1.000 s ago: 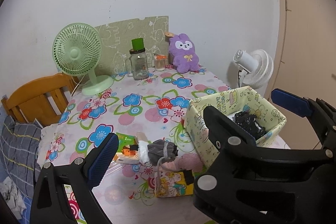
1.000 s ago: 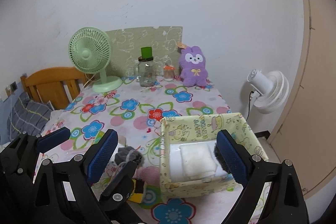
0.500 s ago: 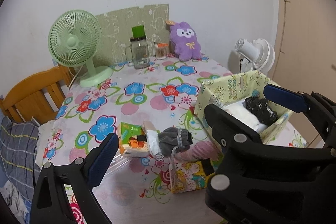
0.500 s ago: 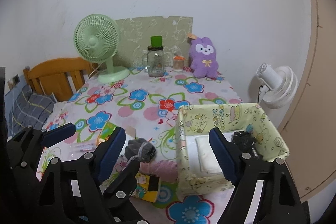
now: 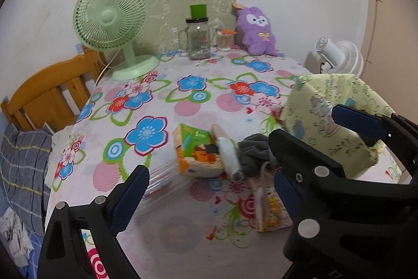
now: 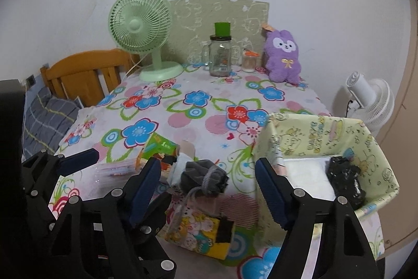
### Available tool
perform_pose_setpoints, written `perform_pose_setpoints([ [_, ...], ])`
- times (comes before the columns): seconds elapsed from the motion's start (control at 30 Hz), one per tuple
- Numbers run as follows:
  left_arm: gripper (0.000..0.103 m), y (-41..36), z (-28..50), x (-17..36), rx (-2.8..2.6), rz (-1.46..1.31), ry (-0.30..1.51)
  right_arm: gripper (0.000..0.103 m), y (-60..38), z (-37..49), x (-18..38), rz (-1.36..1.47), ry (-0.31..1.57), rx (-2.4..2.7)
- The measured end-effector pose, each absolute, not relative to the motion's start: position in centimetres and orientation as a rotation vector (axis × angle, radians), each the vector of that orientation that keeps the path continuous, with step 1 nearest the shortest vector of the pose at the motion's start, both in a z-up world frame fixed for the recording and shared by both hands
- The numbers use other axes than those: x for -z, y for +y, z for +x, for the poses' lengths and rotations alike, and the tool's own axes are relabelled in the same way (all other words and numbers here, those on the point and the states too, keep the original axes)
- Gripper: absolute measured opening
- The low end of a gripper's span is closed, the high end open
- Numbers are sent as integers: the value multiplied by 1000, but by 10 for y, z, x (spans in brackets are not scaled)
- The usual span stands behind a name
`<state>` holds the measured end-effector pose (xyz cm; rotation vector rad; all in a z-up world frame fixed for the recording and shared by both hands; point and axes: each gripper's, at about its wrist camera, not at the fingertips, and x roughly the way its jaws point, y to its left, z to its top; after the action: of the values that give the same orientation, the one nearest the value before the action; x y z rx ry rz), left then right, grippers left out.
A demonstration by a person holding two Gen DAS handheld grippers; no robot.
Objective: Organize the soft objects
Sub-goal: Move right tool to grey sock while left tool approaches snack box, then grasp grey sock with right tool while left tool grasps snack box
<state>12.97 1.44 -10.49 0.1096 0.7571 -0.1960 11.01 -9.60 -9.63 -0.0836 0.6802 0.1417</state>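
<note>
A pale yellow fabric bin (image 6: 321,132) stands at the table's right front, holding a white folded cloth (image 6: 305,171) and a black soft item (image 6: 344,177). It also shows in the left wrist view (image 5: 326,122). A grey drawstring pouch (image 6: 201,175) lies beside a white roll (image 6: 176,165) and on a pink striped cloth (image 6: 235,208). A purple plush bunny (image 6: 283,56) sits at the back. My right gripper (image 6: 206,187) is open, above the pouch. My left gripper (image 5: 206,190) is open, low over the front of the table.
A green desk fan (image 6: 142,30), a glass jar (image 6: 220,56) and a small cup (image 6: 248,62) stand at the back. A green-orange carton (image 5: 196,151) and a yellow cartoon box (image 6: 198,234) lie near the pouch. A wooden chair (image 6: 83,77) is left, a white fan (image 6: 371,101) right.
Both grippers have moved forward and lower toward the pile of items; the pouch and bin now look larger and closer. Both stay open and empty.
</note>
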Motion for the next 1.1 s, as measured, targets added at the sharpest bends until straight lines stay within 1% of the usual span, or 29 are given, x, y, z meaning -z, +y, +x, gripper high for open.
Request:
perform_pose_setpoints([
  [0.2,96,29,143,119,158,99,787,74,-82,126,110,-99,711,-167],
  [0.43,91,42,156,138,120,68,832,72,-79,146,131,-94,771,-153],
  [0.7,91,43,165,153,107,69,869,72,-84,164,153,-84,842,-128],
  [0.77,91,41,167,156,101,74,879,68,-85,167,158,-92,850,-112],
  [0.8,91,41,167,158,101,75,885,63,-86,168,160,-101,855,-103],
  [0.83,91,40,168,160,102,77,891,60,-86,168,161,-106,857,-100],
  [0.97,91,38,170,161,95,84,895,57,-89,169,163,-101,858,-104],
  [1.1,91,40,169,159,84,76,895,46,-90,169,162,-108,847,-108],
])
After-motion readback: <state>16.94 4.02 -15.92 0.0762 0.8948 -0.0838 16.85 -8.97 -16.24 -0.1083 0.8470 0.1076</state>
